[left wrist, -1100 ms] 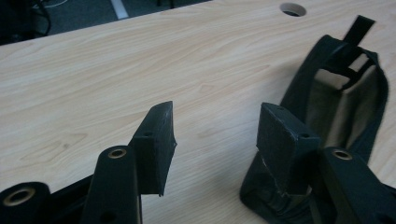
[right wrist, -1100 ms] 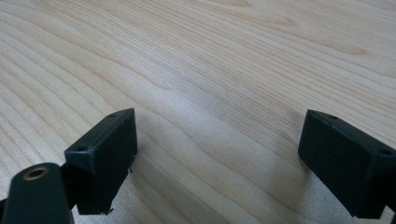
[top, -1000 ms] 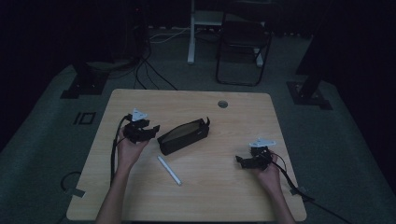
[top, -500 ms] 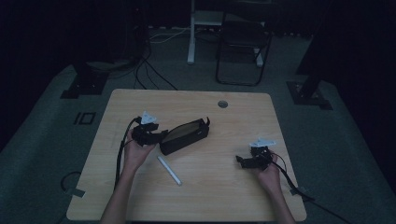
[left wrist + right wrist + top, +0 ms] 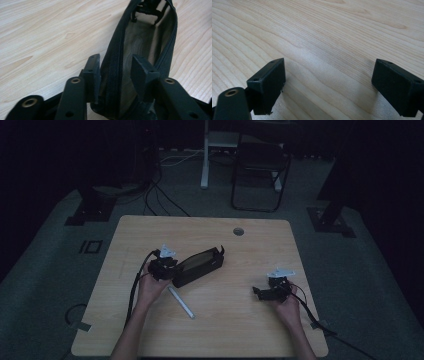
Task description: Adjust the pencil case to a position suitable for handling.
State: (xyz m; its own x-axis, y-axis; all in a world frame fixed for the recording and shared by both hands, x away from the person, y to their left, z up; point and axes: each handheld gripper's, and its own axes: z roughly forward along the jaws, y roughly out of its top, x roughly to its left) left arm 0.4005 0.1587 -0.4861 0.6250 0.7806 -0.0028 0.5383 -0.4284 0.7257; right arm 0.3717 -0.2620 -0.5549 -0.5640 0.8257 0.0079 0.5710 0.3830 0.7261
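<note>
The black pouch [image 5: 198, 266] lies mid-table, its long axis slanting from near left to far right, zipper mouth open upward. The left gripper [image 5: 165, 268] has just been closing and straddles one wall at the pouch's near-left end, one pad inside. The right gripper [image 5: 265, 293] rests well apart, jaws wide.

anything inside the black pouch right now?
The black pouch gapes unzipped; its visible grey lining is bare. The left gripper straddles one wall, one finger inside, covering the near end.

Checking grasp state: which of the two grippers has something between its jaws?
The left gripper: its jaws, just closing, straddle the open pouch wall. The right gripper frames bare table.
</note>
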